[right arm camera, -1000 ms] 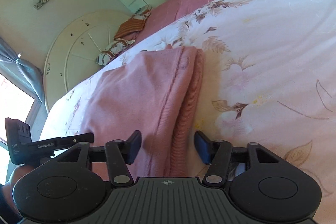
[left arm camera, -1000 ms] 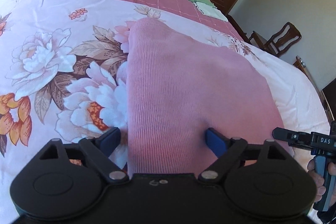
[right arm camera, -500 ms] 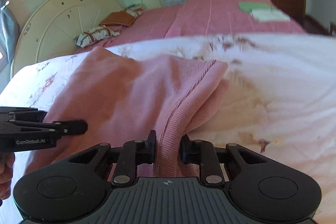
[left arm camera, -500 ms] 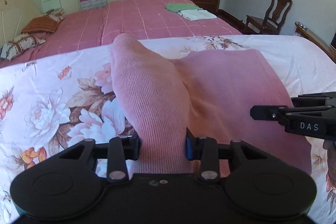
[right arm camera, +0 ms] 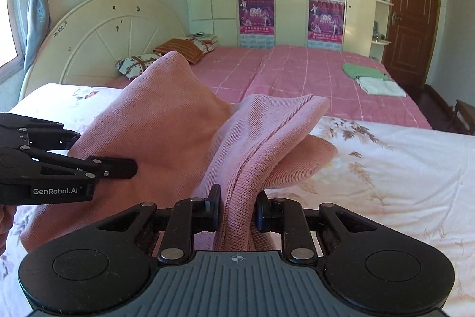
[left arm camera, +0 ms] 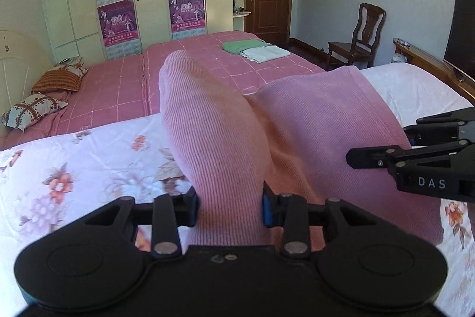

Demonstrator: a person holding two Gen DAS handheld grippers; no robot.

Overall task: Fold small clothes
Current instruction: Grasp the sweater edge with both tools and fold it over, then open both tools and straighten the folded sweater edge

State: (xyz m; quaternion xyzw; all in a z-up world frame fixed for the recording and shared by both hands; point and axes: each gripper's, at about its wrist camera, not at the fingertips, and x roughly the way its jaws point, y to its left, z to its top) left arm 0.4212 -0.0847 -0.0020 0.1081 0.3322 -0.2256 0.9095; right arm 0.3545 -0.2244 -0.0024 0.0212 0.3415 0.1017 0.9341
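1. The left gripper (left arm camera: 230, 205), wide open around the near edge of the pink knit garment (left arm camera: 311, 124) a second ago, is now clamped on that edge and has raised it off the floral quilt (left arm camera: 74, 168).
2. Between the two grippers the garment has left its flat position; its middle sags, and the far part seems to rest toward the quilt's far edge, though that contact is hidden.
3. The right gripper (right arm camera: 237, 210) has likewise closed, pinching the ribbed hem (right arm camera: 240, 216) at the garment's right corner, also lifted.
4. Judgement: with both near corners held and raised, the fold is starting; next comes carrying this edge over toward the far edge.
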